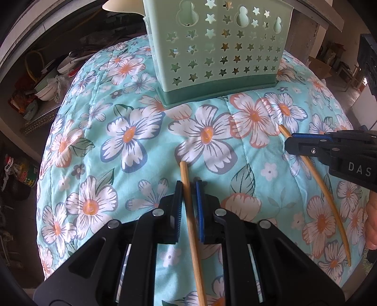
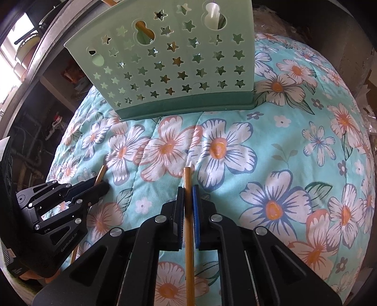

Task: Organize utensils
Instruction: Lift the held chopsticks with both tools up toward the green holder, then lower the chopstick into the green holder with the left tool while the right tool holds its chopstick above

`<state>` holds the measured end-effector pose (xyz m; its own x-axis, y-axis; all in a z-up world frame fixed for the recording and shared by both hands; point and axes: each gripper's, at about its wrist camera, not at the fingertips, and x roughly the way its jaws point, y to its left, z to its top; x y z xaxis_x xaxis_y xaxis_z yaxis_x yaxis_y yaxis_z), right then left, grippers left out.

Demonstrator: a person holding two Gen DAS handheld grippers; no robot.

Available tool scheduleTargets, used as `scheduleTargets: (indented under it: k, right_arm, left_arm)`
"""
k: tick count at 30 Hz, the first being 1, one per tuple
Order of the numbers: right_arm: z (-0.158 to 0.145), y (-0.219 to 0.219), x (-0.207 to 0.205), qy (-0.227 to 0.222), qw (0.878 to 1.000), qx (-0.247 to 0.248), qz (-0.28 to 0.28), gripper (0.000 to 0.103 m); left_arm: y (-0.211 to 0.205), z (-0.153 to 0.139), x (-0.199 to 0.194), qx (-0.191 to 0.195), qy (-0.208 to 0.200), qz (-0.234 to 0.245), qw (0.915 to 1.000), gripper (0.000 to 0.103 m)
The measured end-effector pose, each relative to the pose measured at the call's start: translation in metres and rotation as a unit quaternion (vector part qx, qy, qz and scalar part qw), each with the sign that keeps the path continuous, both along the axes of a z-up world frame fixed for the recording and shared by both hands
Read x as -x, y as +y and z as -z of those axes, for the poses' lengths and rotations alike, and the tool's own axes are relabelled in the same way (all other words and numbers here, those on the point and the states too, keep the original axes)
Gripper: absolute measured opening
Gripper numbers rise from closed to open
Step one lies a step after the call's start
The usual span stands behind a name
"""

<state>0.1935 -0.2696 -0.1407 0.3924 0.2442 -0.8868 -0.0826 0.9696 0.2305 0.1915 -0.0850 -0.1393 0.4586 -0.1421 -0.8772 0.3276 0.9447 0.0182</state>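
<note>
A mint-green utensil holder (image 1: pixel 212 58) (image 2: pixel 176 70) with star-shaped holes stands at the far side of a floral cloth (image 1: pixel 117 141) (image 2: pixel 282 153). Through its holes I make out a chopstick and a white utensil inside. My left gripper (image 1: pixel 189 184) (image 2: pixel 103 184) is shut on a wooden chopstick (image 1: pixel 191 223) (image 2: pixel 101 173) that lies along the cloth, its end poking past the fingertips. To its right, my right gripper (image 2: pixel 188 189) (image 1: pixel 288 141) is shut on a second chopstick (image 2: pixel 190 259) (image 1: pixel 284 131), pads tight against it. Both grippers sit low over the cloth, in front of the holder.
The cloth falls away at its left and right edges. Dark shelves with bowls and clutter (image 1: pixel 47 89) lie beyond the left edge. A person's hand (image 1: pixel 372 223) shows at the right border behind the right gripper. A cream utensil (image 1: pixel 115 6) sticks out by the holder's top.
</note>
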Motion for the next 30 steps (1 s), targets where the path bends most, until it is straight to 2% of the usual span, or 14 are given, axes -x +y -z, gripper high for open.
scheduleTargets:
  k: [10,21,24,30]
  right_arm:
    - [-0.014,-0.002,0.003,-0.017,1.000,-0.004,0.009,0.007]
    - [-0.056,-0.028,0.019,-0.067,0.997,-0.038,0.033,0.007]
    - [-0.070,-0.035,0.024,-0.084,0.995,-0.044,0.038,0.007]
    - [-0.106,-0.047,0.036,-0.130,0.988,-0.067,0.050,0.007]
  left_arm:
    - [0.000,0.000,0.002,0.002,-0.001,-0.001,1.0000,0.010]
    - [0.011,-0.004,-0.005,0.027,0.000,-0.019,0.9994,0.006]
    - [0.021,-0.012,-0.007,0.050,-0.006,-0.031,0.9982,0.005]
    - [0.043,-0.056,-0.005,0.137,-0.046,-0.044,0.9886,0.005]
